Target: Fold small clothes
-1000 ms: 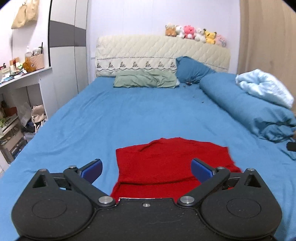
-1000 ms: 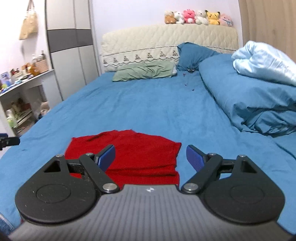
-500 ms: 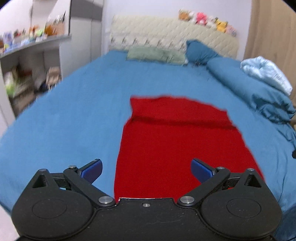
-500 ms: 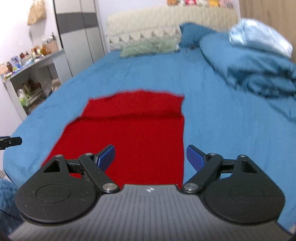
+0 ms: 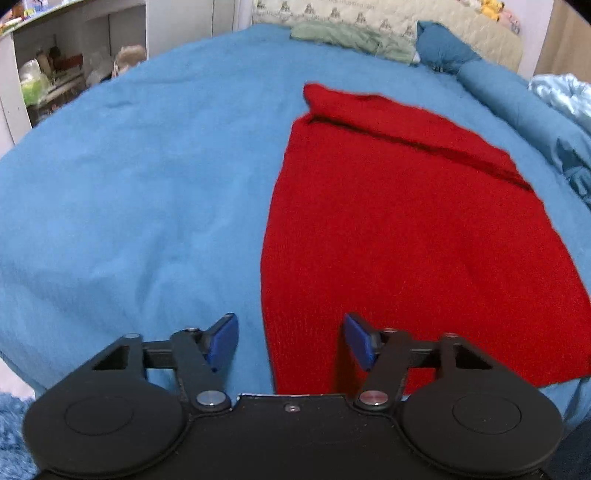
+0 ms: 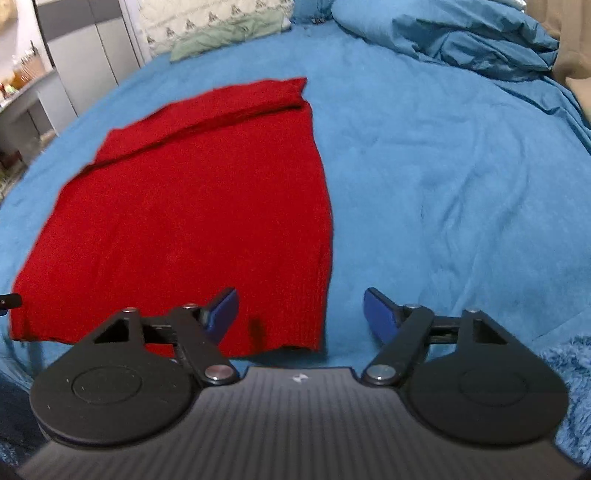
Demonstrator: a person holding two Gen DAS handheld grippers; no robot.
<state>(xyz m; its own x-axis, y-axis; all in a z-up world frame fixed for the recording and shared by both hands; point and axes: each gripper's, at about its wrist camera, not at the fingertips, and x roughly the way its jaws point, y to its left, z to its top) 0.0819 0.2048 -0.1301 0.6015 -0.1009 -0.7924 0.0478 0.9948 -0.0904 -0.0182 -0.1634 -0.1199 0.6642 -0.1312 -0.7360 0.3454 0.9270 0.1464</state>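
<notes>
A red knit garment [image 5: 406, 229] lies flat on the blue bed sheet [image 5: 140, 192], with a folded band across its far end. My left gripper [image 5: 290, 341] is open and empty, low over the garment's near left corner, one finger on each side of its left edge. In the right wrist view the garment [image 6: 192, 214] fills the left half. My right gripper [image 6: 301, 314] is open and empty, straddling the garment's near right corner. The tip of the left gripper shows at the far left edge [image 6: 7, 301].
A green pillow [image 5: 351, 35] and a blue pillow [image 5: 443, 50] lie at the headboard. A rolled blue duvet [image 6: 461, 33] runs along the right side. Shelves with clutter [image 5: 51, 70] stand left of the bed. A fluffy blue rug [image 6: 576, 387] lies by the bed's near edge.
Both grippers tilted down and came close over the garment's near corners. The left gripper's fingers stand closer together than before. The garment has not moved.
</notes>
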